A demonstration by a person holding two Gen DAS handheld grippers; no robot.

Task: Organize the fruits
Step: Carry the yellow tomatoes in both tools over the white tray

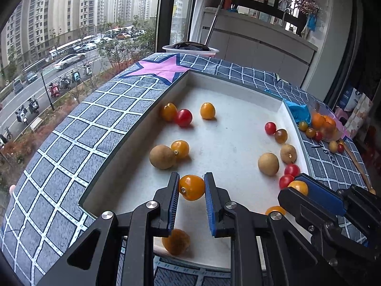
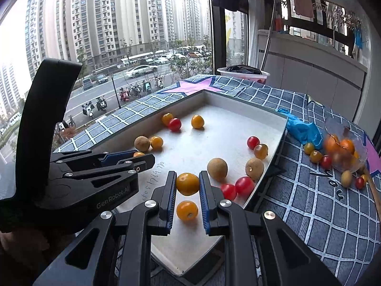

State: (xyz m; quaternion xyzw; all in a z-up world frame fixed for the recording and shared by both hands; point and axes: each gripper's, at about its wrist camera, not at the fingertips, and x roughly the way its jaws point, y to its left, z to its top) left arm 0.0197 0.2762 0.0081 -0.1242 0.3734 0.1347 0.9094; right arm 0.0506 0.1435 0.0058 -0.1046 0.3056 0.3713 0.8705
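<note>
Looking along the left gripper [image 1: 191, 188], its blue pads are pressing both sides of an orange tomato [image 1: 192, 187], held just above the white tray [image 1: 228, 83]. Another orange tomato [image 1: 176, 238] is lying on the tray floor beneath the fingers. On the tray's left, orange and red tomatoes are sitting beside a brown longan [image 1: 162, 156]; on its right, red tomatoes and more longans are gathering near the wall. The kinds are looking mixed on both sides, so sorting seems only partly done.

Switching to the right wrist view, the right gripper [image 2: 187, 184] is likewise gripping an orange tomato [image 2: 187, 184] between narrowly set jaws, over a loose one [image 2: 187, 211] on the tray [image 2: 238, 100]. Beyond the tray's right wall, a heap of small fruits [image 2: 333, 155] is resting on the checked cloth [image 2: 297, 202] next to a blue glove [image 2: 303, 131], so that pile probably remains to be brought in.
</note>
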